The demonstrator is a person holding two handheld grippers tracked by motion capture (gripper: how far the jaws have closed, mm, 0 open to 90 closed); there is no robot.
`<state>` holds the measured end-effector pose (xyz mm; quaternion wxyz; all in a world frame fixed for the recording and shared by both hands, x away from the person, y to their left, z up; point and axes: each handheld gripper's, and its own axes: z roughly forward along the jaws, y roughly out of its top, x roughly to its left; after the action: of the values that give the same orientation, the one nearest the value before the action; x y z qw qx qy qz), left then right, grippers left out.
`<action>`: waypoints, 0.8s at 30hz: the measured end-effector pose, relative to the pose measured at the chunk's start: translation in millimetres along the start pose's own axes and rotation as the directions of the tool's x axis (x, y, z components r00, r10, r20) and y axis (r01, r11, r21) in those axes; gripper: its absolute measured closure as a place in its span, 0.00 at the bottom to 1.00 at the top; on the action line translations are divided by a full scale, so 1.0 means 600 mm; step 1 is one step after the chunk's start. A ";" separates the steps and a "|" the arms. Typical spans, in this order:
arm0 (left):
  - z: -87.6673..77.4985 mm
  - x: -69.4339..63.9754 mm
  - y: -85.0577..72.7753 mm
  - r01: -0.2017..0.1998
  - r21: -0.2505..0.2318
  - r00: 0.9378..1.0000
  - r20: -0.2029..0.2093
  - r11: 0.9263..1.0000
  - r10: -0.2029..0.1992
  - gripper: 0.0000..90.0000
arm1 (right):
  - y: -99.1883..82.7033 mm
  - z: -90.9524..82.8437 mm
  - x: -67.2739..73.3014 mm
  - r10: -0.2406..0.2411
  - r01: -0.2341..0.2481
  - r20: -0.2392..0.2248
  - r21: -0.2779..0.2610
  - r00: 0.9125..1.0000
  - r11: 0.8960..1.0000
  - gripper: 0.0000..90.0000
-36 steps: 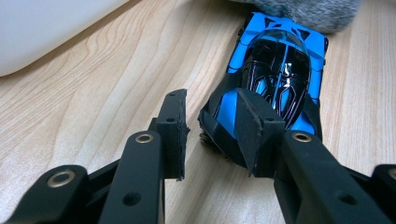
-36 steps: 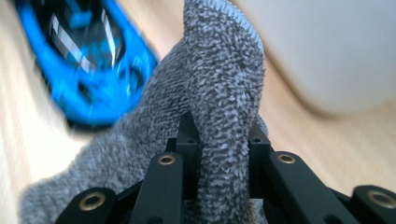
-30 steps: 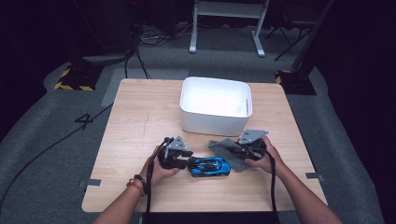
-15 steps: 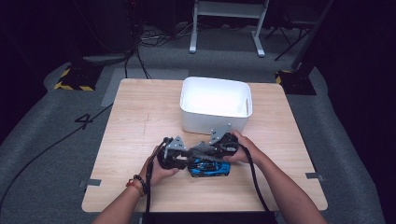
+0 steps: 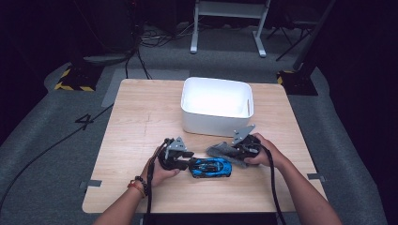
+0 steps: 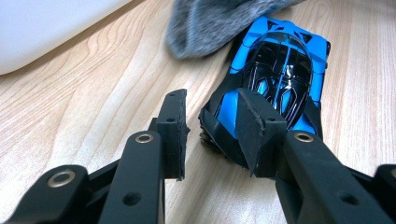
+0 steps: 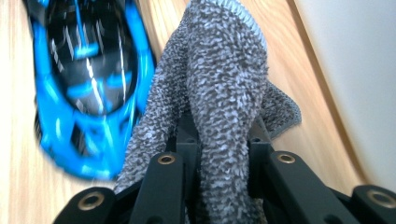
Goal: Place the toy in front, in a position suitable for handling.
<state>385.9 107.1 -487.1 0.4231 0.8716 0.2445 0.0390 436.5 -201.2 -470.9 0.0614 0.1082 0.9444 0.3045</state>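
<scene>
Toy car, blue (image 5: 210, 166), flat on its wheels near the front edge of the wooden table (image 5: 141, 117), lengthwise between the two grippers and well short of the white bin (image 5: 211, 124) behind it. Left gripper (image 5: 187, 161) low at the car's left end, cradled in the left hand (image 5: 162, 171), jaws drawn narrow. From the left gripper view, left gripper (image 6: 212, 105) aimed along the car (image 6: 280, 60), gap between the pads narrower than the car body, one jaw lying over the near end of the car, the other just beside that end with a sliver of bare wood between; no telling whether any real clamping there. Right gripper (image 5: 230, 151) in the right hand (image 5: 263, 152), at the car's far right end, clamped tight on a grey cloth (image 5: 218, 151). From the right gripper view, right gripper (image 7: 219, 126) with both pads pressed into a fold of the cloth (image 7: 219, 70), the loose end draped forward past the jaw tips, down onto the wood and against the car (image 7: 84, 70), bin wall close on the other side. From the left gripper view, cloth (image 6: 210, 23) bunched just beyond the far end of the car, touching it, blurred.
</scene>
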 end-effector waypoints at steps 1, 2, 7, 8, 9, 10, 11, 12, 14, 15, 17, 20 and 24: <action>0.000 0.000 0.000 -0.002 0.001 1.000 -0.002 1.000 0.002 0.71 | -0.009 -0.004 0.004 0.006 -0.006 0.007 -0.010 1.000 1.000 0.83; 0.000 -0.001 0.000 -0.001 0.001 1.000 -0.004 1.000 0.001 0.71 | -0.018 -0.008 0.009 0.017 -0.017 0.013 -0.022 1.000 1.000 0.83; 0.000 -0.001 -0.001 0.008 -0.001 1.000 -0.003 1.000 -0.008 0.71 | -0.046 -0.031 0.046 0.002 -0.002 0.031 -0.015 1.000 1.000 0.83; 0.000 -0.001 -0.001 0.009 -0.002 1.000 -0.002 1.000 -0.009 0.71 | -0.048 -0.034 0.052 -0.008 0.008 0.028 -0.012 1.000 1.000 0.83; 0.000 -0.001 -0.001 0.011 -0.003 1.000 -0.002 1.000 -0.011 0.71 | -0.050 -0.038 0.061 -0.017 0.017 0.023 -0.011 1.000 1.000 0.82; 0.000 -0.001 -0.001 0.011 -0.003 1.000 -0.001 1.000 -0.011 0.71 | -0.052 -0.040 0.070 -0.031 0.031 0.012 -0.009 0.999 0.999 0.82; 0.000 0.000 -0.001 0.013 -0.004 1.000 0.000 1.000 -0.013 0.71 | -0.053 -0.043 0.079 -0.043 0.043 0.001 -0.004 0.999 0.999 0.82; 0.000 0.000 -0.001 0.016 -0.004 1.000 0.001 1.000 -0.016 0.71 | -0.054 -0.045 0.088 -0.055 0.054 -0.011 -0.006 0.998 0.998 0.82; 0.000 0.000 -0.001 0.017 -0.004 1.000 0.000 1.000 -0.017 0.71 | -0.053 -0.049 0.105 -0.073 0.072 -0.051 -0.016 0.996 0.997 0.82; 0.000 0.000 -0.001 0.019 -0.005 1.000 0.000 1.000 -0.019 0.71 | -0.051 -0.048 0.114 -0.092 0.091 -0.061 -0.018 0.994 0.996 0.82; 0.000 0.000 -0.002 0.019 -0.005 1.000 0.002 1.000 -0.019 0.71 | -0.046 -0.043 0.129 -0.108 0.107 -0.073 -0.023 0.992 0.994 0.82; 0.000 0.000 -0.002 0.023 -0.007 1.000 0.003 1.000 -0.023 0.72 | -0.034 -0.033 0.146 -0.138 0.136 -0.083 -0.035 0.987 0.990 0.83; 0.002 0.000 -0.001 0.021 -0.009 1.000 0.006 1.000 -0.021 0.72 | -0.007 -0.014 0.168 -0.176 0.170 -0.089 -0.074 0.980 0.983 0.84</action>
<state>385.6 106.8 -488.3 0.4283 0.8671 0.2520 0.0331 336.7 -184.8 -471.6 0.0461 0.0088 0.9414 0.3339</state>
